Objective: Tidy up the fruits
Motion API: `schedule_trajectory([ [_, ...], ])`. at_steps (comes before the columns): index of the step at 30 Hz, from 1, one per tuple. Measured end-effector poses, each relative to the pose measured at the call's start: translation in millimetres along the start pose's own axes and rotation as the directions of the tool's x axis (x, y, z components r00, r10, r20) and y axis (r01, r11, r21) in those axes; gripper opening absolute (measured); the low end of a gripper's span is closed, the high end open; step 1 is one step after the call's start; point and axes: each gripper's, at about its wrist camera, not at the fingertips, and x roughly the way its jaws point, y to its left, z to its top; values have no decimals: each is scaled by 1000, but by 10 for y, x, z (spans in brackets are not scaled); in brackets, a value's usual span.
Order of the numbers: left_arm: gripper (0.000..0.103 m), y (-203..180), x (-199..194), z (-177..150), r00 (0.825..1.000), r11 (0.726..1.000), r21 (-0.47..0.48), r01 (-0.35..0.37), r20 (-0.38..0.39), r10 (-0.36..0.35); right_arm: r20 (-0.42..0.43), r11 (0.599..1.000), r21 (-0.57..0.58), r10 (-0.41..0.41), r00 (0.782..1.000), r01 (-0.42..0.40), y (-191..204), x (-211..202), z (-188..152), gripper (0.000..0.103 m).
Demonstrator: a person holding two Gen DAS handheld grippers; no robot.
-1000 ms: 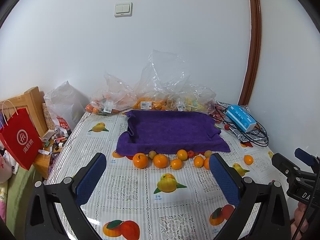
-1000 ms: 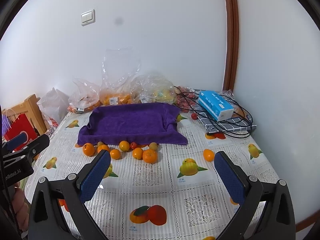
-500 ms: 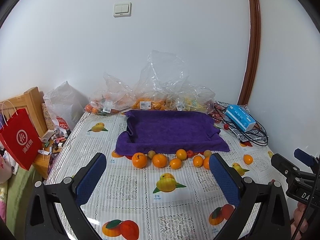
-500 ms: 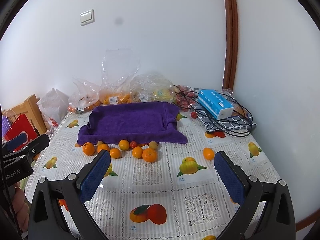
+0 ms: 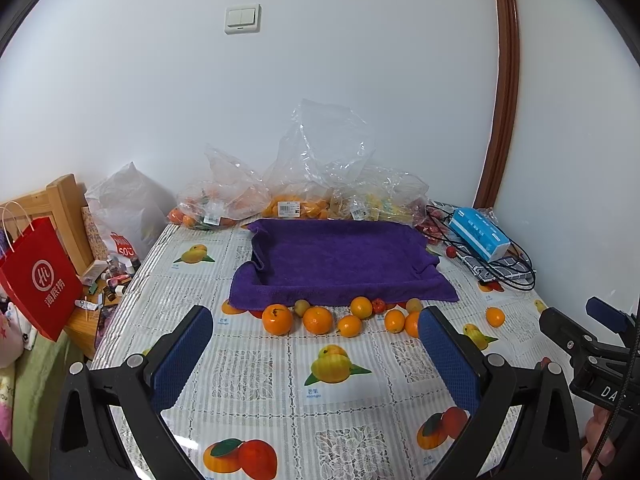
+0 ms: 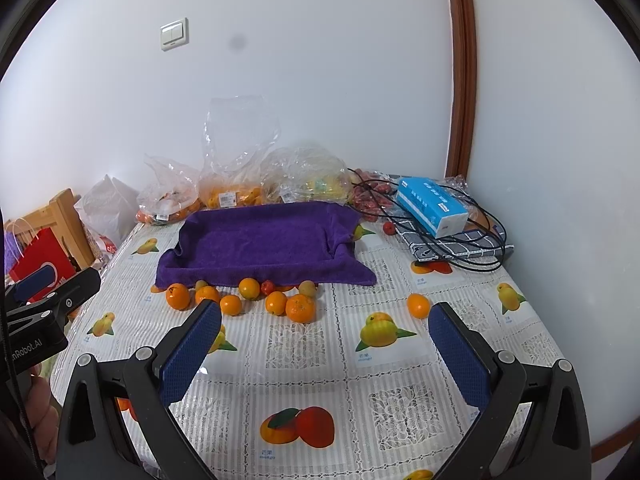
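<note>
The left gripper (image 5: 316, 354) hovers over the near part of the worktop (image 5: 256, 380) with its blue-padded fingers (image 5: 182, 354) spread wide and nothing between them; the right gripper (image 6: 326, 346) hangs the same way, jaws wide apart and empty. Beyond both lies a loose row of small orange and yellowish round fruits (image 5: 318, 320) on the fruit-printed plastic tablecloth, just in front of a purple towel shaped like a shallow tray (image 5: 340, 260), with one lone orange fruit (image 6: 418, 305) set apart to the right. Behind the towel, against the white wall, stand clear plastic bags of fruit (image 5: 288, 204) bearing white barcode labels too small to read. To the right a blue and white tissue box (image 6: 432, 206) rests on a checked grey cloth with black cables (image 6: 476, 256) looped around it. The left view alone shows in full a red paper bag with white Chinese characters and a round logo (image 5: 38, 276) hanging beside a wooden frame, and the right gripper's black body at its right edge, lettered "DA". The right view shows the left gripper's body at its left edge, lettered "nRobot.AI", and the red bag only in part. The tablecloth squares carry the word "mango" under the printed fruit.
</note>
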Motion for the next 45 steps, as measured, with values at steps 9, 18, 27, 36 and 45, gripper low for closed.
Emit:
schedule_trajectory([
  [9, 103, -47, -10, -29, 1000, 1000, 2, 5, 1, -5, -1, 1000, 0, 0, 1000, 0, 6, -7, -16, 102],
  [18, 103, -54, -4, -24, 1000, 1000, 3, 6, 1, -6, -1, 1000, 1, 1, 1000, -1, 2, -6, -11, 102],
  [27, 103, -74, -10, -17, 1000, 1000, 3, 7, 5, -7, -1, 1000, 0, 1, 1000, -1, -2, -8, -13, 102],
  [36, 103, -88, -7, 6, 1000, 1000, 4, 11, 6, -11, -2, 1000, 2, 2, 1000, -2, -3, -6, -14, 102],
  [45, 103, -93, 39, 8, 1000, 1000, 5, 14, 3, -14, -13, 1000, 8, 16, 1000, -16, 14, 44, -47, 102],
])
